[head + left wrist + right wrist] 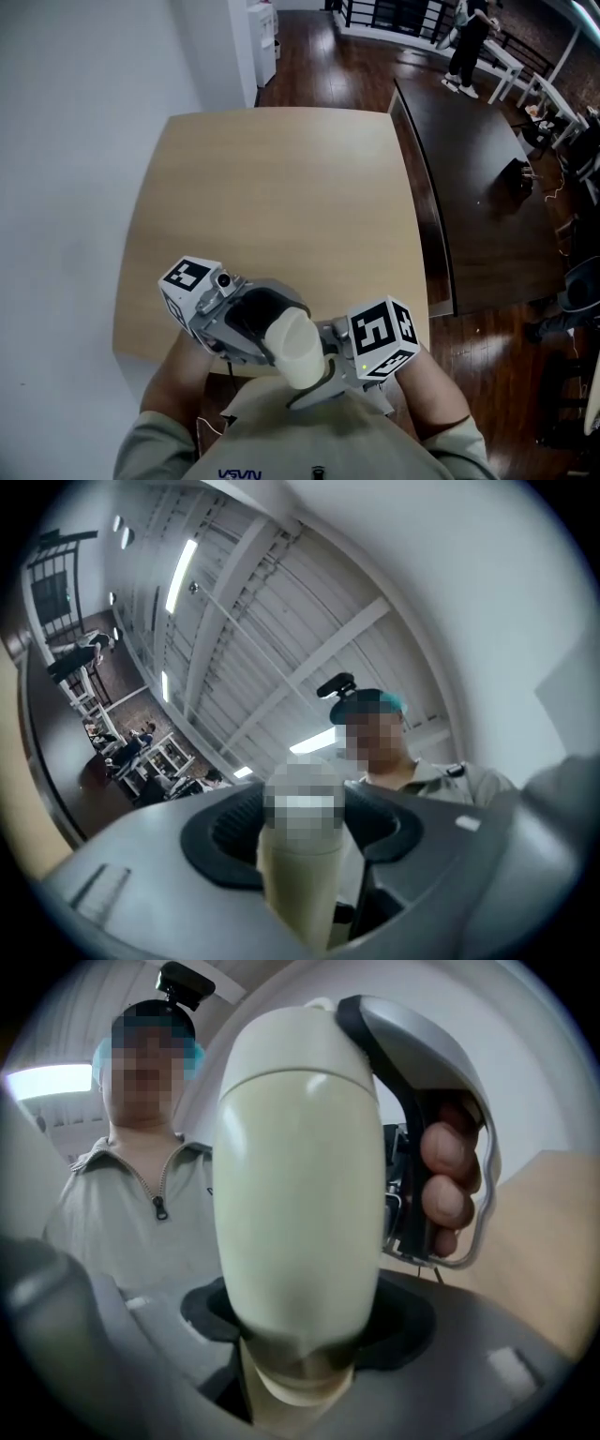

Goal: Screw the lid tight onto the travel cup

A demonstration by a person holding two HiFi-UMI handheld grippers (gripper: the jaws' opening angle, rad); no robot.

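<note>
Both tongs sit close at your chest. Your right gripper (325,360) clamps one end of the cream travel cup (298,349), and your left gripper (247,322) grips the other. The cup bridges them, lifted off the table (281,187).

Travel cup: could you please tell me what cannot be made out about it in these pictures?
Cup top, left gripper view: covered by a mosaic patch.
Lid thread, right gripper view: hidden inside the seam, so tightness is unclear.
Left hand-held gripper grip, left gripper view: pad contact is unclear.
Cup's near end, right gripper view: blurred, sunk inside the right hand-held gripper.
</note>
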